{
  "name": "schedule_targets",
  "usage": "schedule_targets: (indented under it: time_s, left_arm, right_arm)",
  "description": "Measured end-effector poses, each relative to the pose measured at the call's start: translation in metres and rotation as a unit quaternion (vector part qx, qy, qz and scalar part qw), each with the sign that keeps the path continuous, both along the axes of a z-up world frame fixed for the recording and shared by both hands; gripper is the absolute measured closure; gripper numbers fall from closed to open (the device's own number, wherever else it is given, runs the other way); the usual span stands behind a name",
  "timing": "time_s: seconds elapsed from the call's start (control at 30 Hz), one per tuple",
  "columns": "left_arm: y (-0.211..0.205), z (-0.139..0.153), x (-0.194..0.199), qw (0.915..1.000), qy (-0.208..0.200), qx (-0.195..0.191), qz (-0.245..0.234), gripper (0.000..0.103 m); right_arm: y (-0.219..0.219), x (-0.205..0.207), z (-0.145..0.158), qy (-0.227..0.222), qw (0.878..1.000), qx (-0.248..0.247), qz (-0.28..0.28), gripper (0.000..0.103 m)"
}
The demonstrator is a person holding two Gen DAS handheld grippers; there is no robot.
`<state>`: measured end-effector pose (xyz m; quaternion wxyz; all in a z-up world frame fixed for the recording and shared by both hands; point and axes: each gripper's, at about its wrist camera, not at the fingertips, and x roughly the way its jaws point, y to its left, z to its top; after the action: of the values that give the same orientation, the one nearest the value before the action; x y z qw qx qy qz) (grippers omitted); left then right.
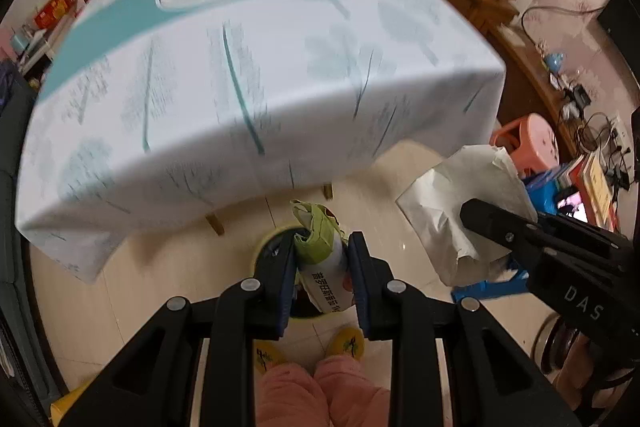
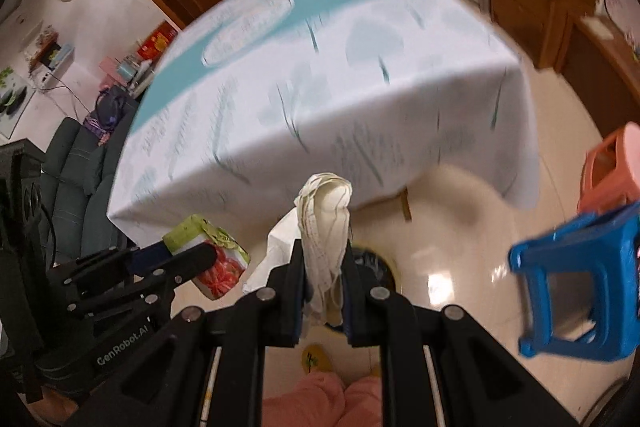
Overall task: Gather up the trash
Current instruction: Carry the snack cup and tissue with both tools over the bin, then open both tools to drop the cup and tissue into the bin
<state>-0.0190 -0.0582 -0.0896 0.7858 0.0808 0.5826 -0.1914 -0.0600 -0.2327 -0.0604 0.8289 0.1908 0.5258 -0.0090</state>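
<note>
The table (image 1: 260, 75) was seen bare. A carton (image 1: 322, 259) was pinched by the left gripper (image 1: 320, 279), a tissue (image 2: 326, 227) by the right gripper (image 2: 324, 291), above the bin (image 1: 268, 241); dropping remained.

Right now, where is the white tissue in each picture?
Left wrist view: the tissue is at the right, pinched in the right gripper, which reaches in from the right edge.
Right wrist view: the tissue is in the middle, sticking up between that camera's own closed fingers.
Shared landmark: the table with the white and teal cloth fills the upper middle of both views.
</note>
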Motion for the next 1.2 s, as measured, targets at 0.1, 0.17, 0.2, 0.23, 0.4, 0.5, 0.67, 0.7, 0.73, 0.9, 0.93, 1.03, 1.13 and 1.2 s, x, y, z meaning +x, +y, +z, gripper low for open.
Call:
schedule_targets:
  time_s: [0.1,0.17,0.2,0.23,0.4,0.5,0.67,0.7,0.73,0.9,0.93,1.03,1.13,1.2]
  left_arm:
    - [0.007,-0.027,-0.001,0.9998,0.018,0.001,0.001,0.079]
    - [0.011,-0.049,0.0,0.9995,0.031,0.004,0.002,0.079]
    - [0.014,-0.064,0.0,0.9992,0.039,0.004,0.003,0.079]
    - [0.015,-0.074,0.001,0.999,0.045,0.005,0.004,0.079]
    - [0.021,-0.13,0.006,0.9974,0.072,0.004,0.007,0.079]
    - [0.023,-0.161,0.011,0.9963,0.085,0.003,0.008,0.079]
    - [0.029,-0.21,0.016,0.9939,0.108,0.0,0.021,0.077]
    - [0.031,-0.218,0.015,0.9934,0.113,-0.001,0.024,0.077]
    - [0.034,-0.227,0.016,0.9927,0.117,-0.003,0.029,0.077]
    - [0.046,-0.262,0.026,0.9905,0.13,-0.007,0.044,0.069]
    - [0.048,-0.268,0.028,0.9902,0.131,-0.005,0.048,0.068]
    - [0.051,-0.285,0.031,0.9888,0.139,-0.004,0.054,0.053]
    - [0.058,-0.299,0.034,0.9897,0.132,0.004,0.055,0.036]
    - [0.064,-0.311,0.036,0.9894,0.133,0.013,0.057,0.017]
  right_arm:
    - [0.008,-0.004,-0.03,0.022,1.0,-0.004,0.0,0.089]
    - [0.013,-0.005,-0.05,0.035,0.999,-0.003,0.001,0.089]
    - [0.015,-0.005,-0.063,0.044,0.999,-0.002,0.0,0.089]
    - [0.017,-0.006,-0.072,0.05,0.999,-0.001,0.0,0.089]
    - [0.025,-0.006,-0.131,0.089,0.996,0.001,-0.003,0.089]
    - [0.025,-0.003,-0.164,0.108,0.994,0.009,-0.007,0.088]
    - [0.024,0.004,-0.223,0.138,0.99,0.003,-0.007,0.088]
    - [0.023,0.006,-0.233,0.142,0.99,0.003,-0.008,0.088]
    - [0.023,0.007,-0.242,0.145,0.989,0.003,-0.009,0.088]
    - [0.027,0.016,-0.289,0.171,0.985,0.0,0.0,0.086]
    - [0.029,0.017,-0.298,0.176,0.984,0.0,0.004,0.086]
    - [0.032,0.023,-0.314,0.183,0.983,-0.001,0.015,0.084]
    - [0.036,0.03,-0.331,0.184,0.983,-0.003,0.023,0.081]
    - [0.036,0.034,-0.341,0.184,0.983,-0.002,0.022,0.073]
